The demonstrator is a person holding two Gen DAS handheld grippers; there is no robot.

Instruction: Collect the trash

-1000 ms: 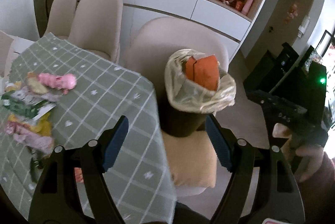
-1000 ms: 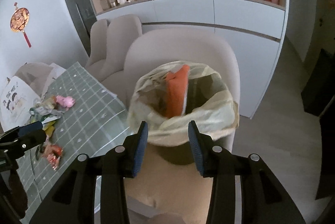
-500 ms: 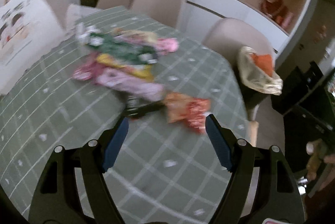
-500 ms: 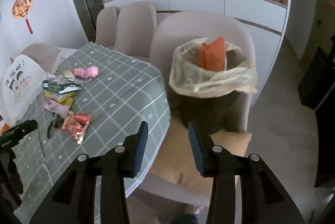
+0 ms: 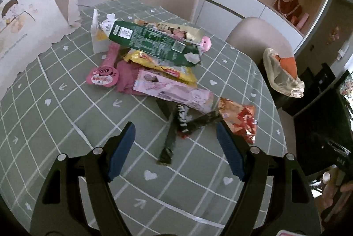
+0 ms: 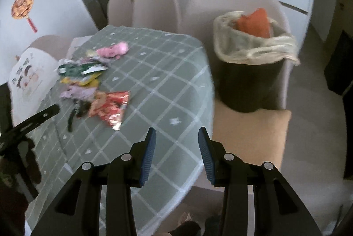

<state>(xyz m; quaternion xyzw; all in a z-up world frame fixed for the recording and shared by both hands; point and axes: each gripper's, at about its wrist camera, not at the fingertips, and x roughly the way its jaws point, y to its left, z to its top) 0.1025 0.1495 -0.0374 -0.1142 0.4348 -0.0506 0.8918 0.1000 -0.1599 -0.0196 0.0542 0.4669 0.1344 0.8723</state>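
The tablecloth [image 5: 66, 117] carries a wrapper pile [image 5: 154, 59] mid-tabletop; the bin [image 6: 249, 81] stands on a chair beyond the table's far edge; the dark wrapper [image 5: 169, 139] lies lengthwise toward the left gripper [image 5: 174, 147], wide open, empty; the right gripper [image 6: 176, 147], parted, holds nothing.

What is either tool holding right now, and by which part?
Nothing. The left tool is open above the black wrapper on the table, touching none of the trash. The right tool is open and empty too.
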